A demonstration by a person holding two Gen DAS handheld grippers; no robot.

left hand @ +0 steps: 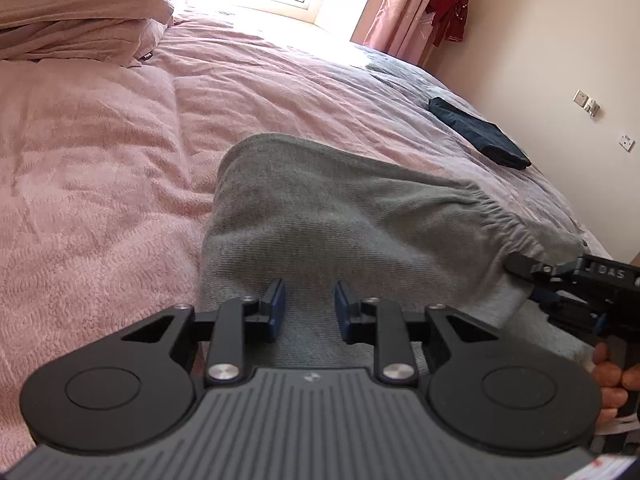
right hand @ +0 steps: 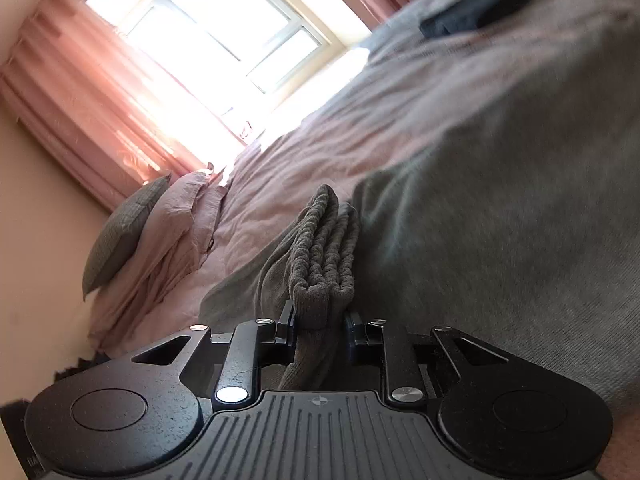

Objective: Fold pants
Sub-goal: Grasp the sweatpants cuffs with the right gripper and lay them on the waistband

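Observation:
Grey pants [left hand: 340,216] lie folded on the pink bed cover [left hand: 100,184], with the elastic waistband [left hand: 500,212] toward the right. In the left wrist view my left gripper [left hand: 310,308] stands open low over the near part of the grey cloth, and nothing sits between its blue pads [left hand: 277,306]. My right gripper [left hand: 520,268] comes in from the right edge at the waistband's end. The right wrist view shows the right gripper [right hand: 320,326] shut on the bunched, ribbed waistband [right hand: 320,256], with the rest of the grey pants [right hand: 500,248] spread to its right.
A folded dark blue garment [left hand: 480,132] lies near the bed's far right edge, close to the wall; it is also in the right wrist view [right hand: 484,0]. Pillows [left hand: 80,12] are stacked at the head of the bed. A hand [left hand: 612,376] holds the right gripper. A bright window [right hand: 224,36] and pink curtains [right hand: 80,92] lie beyond the bed.

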